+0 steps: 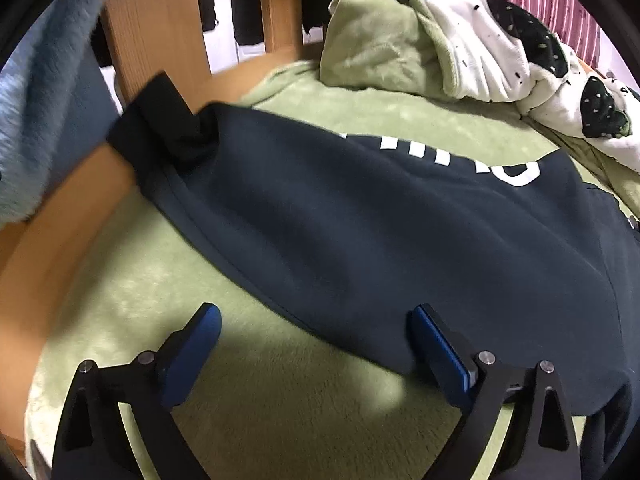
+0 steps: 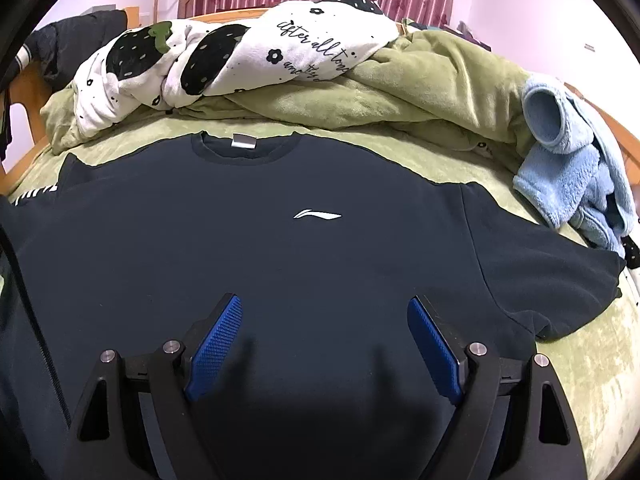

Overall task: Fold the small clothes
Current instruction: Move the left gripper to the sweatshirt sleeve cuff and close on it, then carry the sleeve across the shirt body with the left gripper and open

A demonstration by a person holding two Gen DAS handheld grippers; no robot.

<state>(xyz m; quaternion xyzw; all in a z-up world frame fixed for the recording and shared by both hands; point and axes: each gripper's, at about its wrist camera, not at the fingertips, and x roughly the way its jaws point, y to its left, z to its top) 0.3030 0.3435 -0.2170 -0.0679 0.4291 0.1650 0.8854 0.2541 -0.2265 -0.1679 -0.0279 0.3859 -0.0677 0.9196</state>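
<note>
Dark sweatshirt lies flat on the bed. Left claw released at its edge; right claw released above its front.

The white fleece blanket printed with black strawberries and small flowers, heaped at the head of the bed, carries black cursive script reading "after all", followed by letters like "tong" that run into a fold; a second line beneath starts "and" and cannot be made out further. The dark navy sweatshirt bears a small white swoosh-shaped logo on its chest, with no words. In the left wrist view, large white letters on the dark navy sweatshirt are cut off and unreadable.
</note>
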